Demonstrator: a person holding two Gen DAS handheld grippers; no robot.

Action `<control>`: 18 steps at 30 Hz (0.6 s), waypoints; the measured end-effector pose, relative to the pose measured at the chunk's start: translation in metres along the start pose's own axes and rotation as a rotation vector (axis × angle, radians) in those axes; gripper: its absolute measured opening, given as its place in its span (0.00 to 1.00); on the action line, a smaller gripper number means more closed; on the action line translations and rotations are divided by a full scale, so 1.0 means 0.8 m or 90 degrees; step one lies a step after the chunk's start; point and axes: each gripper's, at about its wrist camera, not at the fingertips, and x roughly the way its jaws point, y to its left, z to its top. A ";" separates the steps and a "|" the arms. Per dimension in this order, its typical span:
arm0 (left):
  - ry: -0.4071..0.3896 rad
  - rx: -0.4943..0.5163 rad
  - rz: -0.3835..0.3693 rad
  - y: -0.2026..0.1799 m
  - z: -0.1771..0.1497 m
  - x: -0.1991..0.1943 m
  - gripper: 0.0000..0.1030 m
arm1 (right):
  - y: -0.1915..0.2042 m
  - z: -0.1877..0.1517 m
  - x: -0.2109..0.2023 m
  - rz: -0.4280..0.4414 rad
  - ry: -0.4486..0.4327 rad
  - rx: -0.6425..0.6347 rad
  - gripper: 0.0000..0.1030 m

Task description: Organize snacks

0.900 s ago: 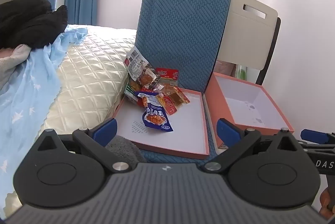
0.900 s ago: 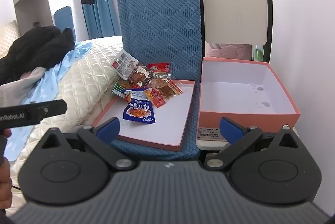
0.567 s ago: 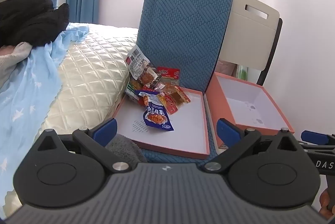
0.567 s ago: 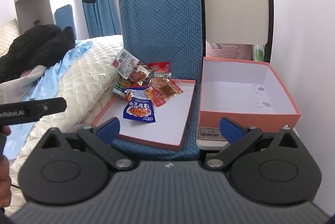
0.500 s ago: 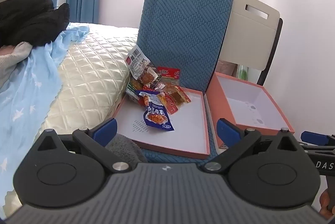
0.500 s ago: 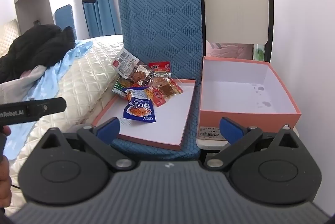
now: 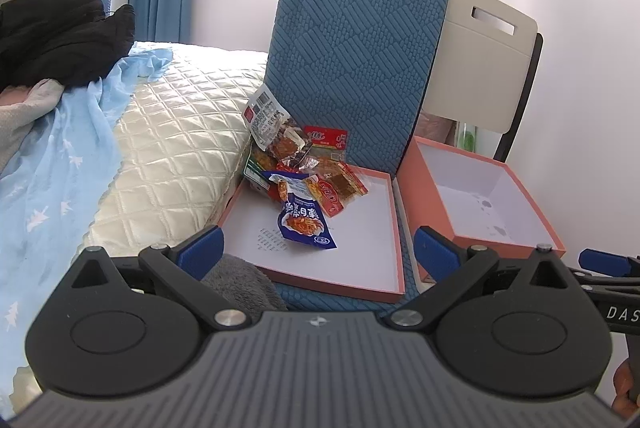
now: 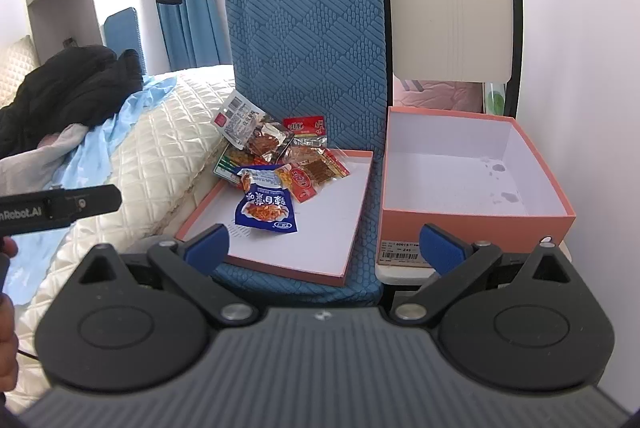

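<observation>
Little has been shifted since the earlier frames: both views have merely been nudged, and the snacks lie as they lay. The left gripper [image 7: 316, 246] and the right gripper [image 8: 326, 242] are both held with jaws spread wide apart, nothing between them, short of the near edge of the box lid [image 8: 320, 228]. The lid is laid open-side up on the seat of a blue padded chair [image 8: 304, 27]. A pile of snack packets [image 8: 280, 151] is gathered at the far left corner of the lid, against the chair back, and a blue snack packet [image 8: 266, 209] is seen just nearer, on the lid's white floor. To the right, an orange box [image 8: 472, 216] with a white inside is set on a white chair [image 8: 450, 19]. A quilted bed [image 7: 172, 143] with a light blue sheet [image 7: 52, 163] and dark clothes [image 7: 60, 31] is seen to the left.
</observation>
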 end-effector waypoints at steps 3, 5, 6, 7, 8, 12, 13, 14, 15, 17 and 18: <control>0.002 0.001 -0.003 -0.001 -0.001 0.000 0.99 | 0.001 -0.001 0.000 -0.001 0.000 0.000 1.00; 0.002 0.000 -0.005 -0.001 0.000 0.000 0.99 | 0.001 -0.001 0.000 -0.003 -0.002 -0.002 1.00; 0.001 0.000 -0.005 -0.002 0.000 0.000 0.99 | 0.001 0.000 0.000 -0.003 -0.002 -0.003 1.00; 0.002 0.000 -0.005 -0.002 0.000 0.000 0.99 | 0.001 0.000 0.000 -0.003 -0.003 -0.004 1.00; 0.002 0.000 -0.006 -0.002 0.000 0.000 0.99 | 0.001 0.000 0.000 -0.004 -0.004 -0.004 1.00; 0.002 0.002 -0.007 0.000 -0.001 0.001 0.99 | 0.001 -0.001 0.000 -0.003 0.000 0.000 1.00; 0.002 0.002 -0.007 0.000 -0.001 0.001 0.99 | 0.000 -0.001 0.000 -0.003 0.000 0.000 1.00; 0.002 0.002 -0.007 0.000 -0.001 0.001 0.99 | 0.000 -0.001 0.000 -0.004 -0.001 0.000 1.00; 0.002 0.002 -0.007 0.000 -0.001 0.001 0.99 | 0.000 -0.001 0.000 -0.004 -0.001 0.000 1.00; 0.001 0.002 -0.007 0.000 -0.001 0.001 0.99 | -0.001 -0.001 0.000 -0.003 0.000 0.001 1.00; 0.001 0.003 -0.007 -0.001 -0.001 0.001 0.99 | -0.001 -0.001 0.001 -0.003 0.000 0.001 1.00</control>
